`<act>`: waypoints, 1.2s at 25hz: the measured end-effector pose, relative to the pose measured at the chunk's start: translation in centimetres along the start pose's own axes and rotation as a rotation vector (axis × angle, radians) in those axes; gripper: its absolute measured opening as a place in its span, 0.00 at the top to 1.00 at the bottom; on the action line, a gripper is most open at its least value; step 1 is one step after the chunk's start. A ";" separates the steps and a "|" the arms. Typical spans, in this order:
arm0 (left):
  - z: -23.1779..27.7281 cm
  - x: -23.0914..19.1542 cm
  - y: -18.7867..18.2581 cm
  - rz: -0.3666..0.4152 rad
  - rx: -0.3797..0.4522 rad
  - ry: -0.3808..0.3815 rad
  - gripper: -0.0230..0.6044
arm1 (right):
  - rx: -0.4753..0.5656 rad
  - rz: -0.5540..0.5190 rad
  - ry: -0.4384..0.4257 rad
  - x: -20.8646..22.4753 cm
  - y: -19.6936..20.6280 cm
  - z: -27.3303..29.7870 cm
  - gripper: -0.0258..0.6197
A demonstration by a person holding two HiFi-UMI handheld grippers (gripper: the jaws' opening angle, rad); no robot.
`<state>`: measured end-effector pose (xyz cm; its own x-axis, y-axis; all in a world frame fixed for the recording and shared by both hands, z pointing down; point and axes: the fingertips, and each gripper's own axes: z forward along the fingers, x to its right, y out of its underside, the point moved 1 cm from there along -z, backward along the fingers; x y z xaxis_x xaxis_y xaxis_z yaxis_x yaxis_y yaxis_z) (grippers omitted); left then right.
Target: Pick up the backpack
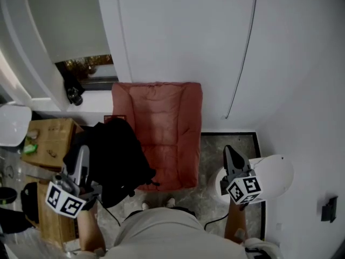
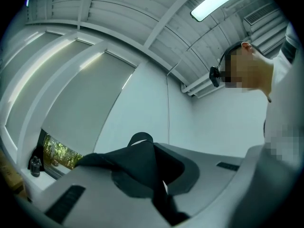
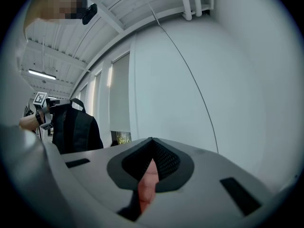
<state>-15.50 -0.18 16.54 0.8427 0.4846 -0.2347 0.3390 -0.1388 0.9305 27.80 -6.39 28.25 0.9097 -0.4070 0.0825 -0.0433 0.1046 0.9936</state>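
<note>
Left gripper is pinching the backpack by its top loop, and the bag looks lifted beside the cushion. Right gripper is pressed together, empty. Hold the pinch firm, lift steady, limit swing.

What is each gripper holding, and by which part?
The left gripper is shut on the black backpack, gripping a strap near its top. The right gripper is shut and empty.
</note>
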 end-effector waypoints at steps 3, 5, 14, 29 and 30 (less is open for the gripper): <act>-1.1 -0.2 -0.6 0.016 0.004 -0.016 0.92 | 0.001 -0.002 -0.002 -0.6 -0.3 0.3 0.93; -2.1 -0.6 -1.0 0.016 0.008 -0.033 0.93 | 0.004 0.001 0.001 -1.0 -0.5 0.3 0.93; -5.0 -3.1 -1.5 0.023 0.008 -0.107 0.93 | 0.013 0.000 0.016 -2.4 -1.2 -0.3 0.93; -6.3 -4.4 -0.3 0.011 -0.003 -0.133 0.93 | 0.037 -0.004 -0.002 -4.6 -1.8 -0.6 0.93; -6.4 -4.4 -0.3 0.007 -0.002 -0.135 0.93 | 0.038 -0.006 0.001 -4.5 -1.9 -0.7 0.93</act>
<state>-22.02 3.21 19.09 0.8937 0.3631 -0.2636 0.3320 -0.1401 0.9328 24.03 -4.12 25.96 0.9103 -0.4067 0.0767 -0.0538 0.0674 0.9963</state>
